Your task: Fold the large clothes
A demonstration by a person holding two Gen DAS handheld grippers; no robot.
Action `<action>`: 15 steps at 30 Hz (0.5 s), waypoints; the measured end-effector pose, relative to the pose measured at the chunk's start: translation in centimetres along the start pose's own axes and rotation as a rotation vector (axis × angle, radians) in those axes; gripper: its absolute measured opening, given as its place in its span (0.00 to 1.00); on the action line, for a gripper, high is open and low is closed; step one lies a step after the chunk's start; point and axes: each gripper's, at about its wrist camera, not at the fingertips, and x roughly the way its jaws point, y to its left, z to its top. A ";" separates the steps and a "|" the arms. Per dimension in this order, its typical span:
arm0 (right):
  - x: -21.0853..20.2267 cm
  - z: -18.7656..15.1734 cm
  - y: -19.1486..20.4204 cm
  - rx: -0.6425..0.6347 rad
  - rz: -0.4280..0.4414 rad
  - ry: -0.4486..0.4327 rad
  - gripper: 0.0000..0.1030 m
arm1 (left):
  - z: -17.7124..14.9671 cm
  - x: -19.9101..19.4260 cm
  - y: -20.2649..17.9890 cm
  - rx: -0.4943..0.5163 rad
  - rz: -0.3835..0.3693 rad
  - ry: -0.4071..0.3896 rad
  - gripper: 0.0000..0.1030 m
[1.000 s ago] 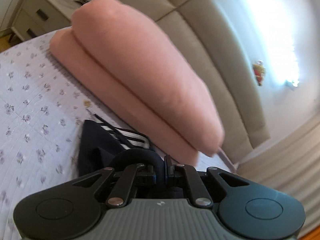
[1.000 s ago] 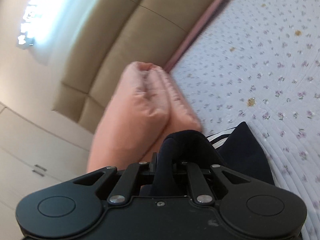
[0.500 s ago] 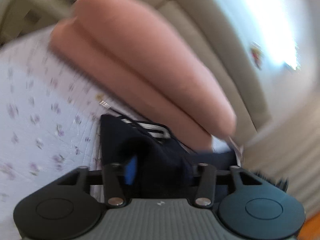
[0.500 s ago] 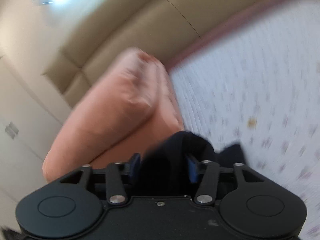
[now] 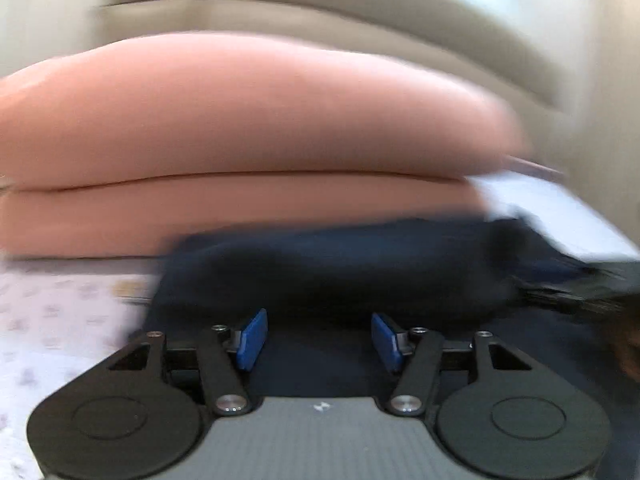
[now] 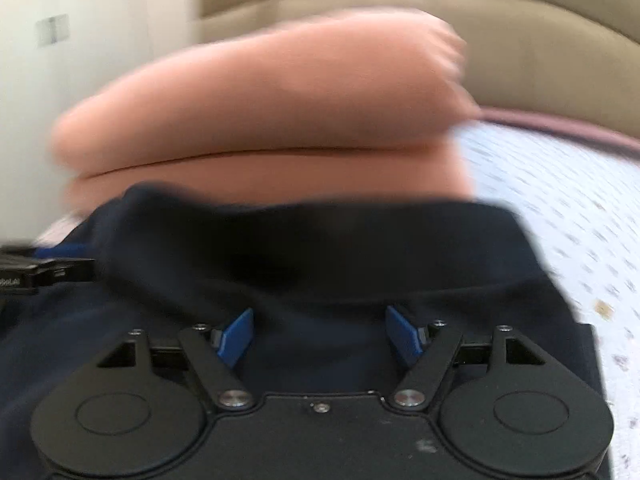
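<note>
Both views motion-blurred; detail limited.

Left gripper [image 5: 318, 338]: blue pads [image 5: 252, 338] spread apart, nothing pinched, jaws just been opening. Dark cloth lies beyond and beneath, loose between the pads at most, no pressing seen. Right gripper [image 6: 320, 336]: pads [image 6: 236, 336] spread wider, jaws likewise just been opening, cloth released.

Navy garment [image 6: 320, 252] down on the floral quilted bedspread [image 6: 560, 208], lying crosswise just ahead of both grippers, far edge against or just beside the stacked pink pillows [image 5: 256, 120]; touching or not, cannot tell through blur. Beige padded headboard [image 5: 320, 16] behind the pillows. Left gripper's body visible at the left edge of the right wrist view, so both tools close together over the same cloth.

Handling, judged: soft, limp, light fabric; drapes and bunches, holds no shape, sags between two holds. Thick ridge along the far edge suggests a doubled layer or a fold already laid. Not fragile, not slippery on rubber pads; smooth weave may slide on the quilt when dragged.

Where to hold, judged: corners or hem ends, one per gripper, well apart, pinching all layers together. Mid-panel pinches likely lift one layer only and spoil the fold.
</note>
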 end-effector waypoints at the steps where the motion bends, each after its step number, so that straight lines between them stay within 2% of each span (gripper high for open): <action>1: 0.3 0.0 -1.4 0.051 -0.051 0.007 0.84 | -0.1 0.6 1.2 -0.044 0.055 0.001 0.58; 2: 0.2 -0.3 -3.2 0.115 -0.075 0.009 0.91 | -0.3 0.4 2.5 -0.091 0.070 -0.006 0.58; 3: -0.3 -0.7 -5.1 0.193 -0.039 0.008 0.90 | -0.7 0.0 3.6 -0.126 0.064 -0.020 0.58; 4: -0.8 -1.0 -6.4 0.244 -0.009 0.010 0.86 | -1.1 -0.6 4.7 -0.157 0.065 -0.020 0.56; 5: -1.8 -1.2 -7.4 0.276 0.001 0.014 0.78 | -1.4 -1.3 5.9 -0.180 0.042 -0.006 0.56; 6: -3.1 -1.4 -7.9 0.282 -0.018 0.029 0.78 | -1.6 -2.1 6.9 -0.195 0.040 0.027 0.70; 7: -4.3 -1.5 -8.2 0.282 -0.030 0.047 0.83 | -2.0 -2.7 7.8 -0.218 0.065 0.081 0.82; 8: -5.8 -1.9 -8.7 0.292 -0.006 0.062 0.83 | -2.5 -4.0 8.9 -0.255 0.017 0.104 0.81; 10: -9.6 -3.3 -9.8 0.335 0.096 0.070 0.88 | -3.7 -6.9 10.9 -0.333 -0.148 0.131 0.82; 12: -13.2 -4.8 -10.4 0.347 0.131 0.103 0.93 | -5.3 -9.7 12.1 -0.415 -0.265 0.184 0.86; 15: -16.8 -7.3 -10.5 0.317 0.158 0.156 0.98 | -7.7 -12.9 12.0 -0.386 -0.341 0.270 0.89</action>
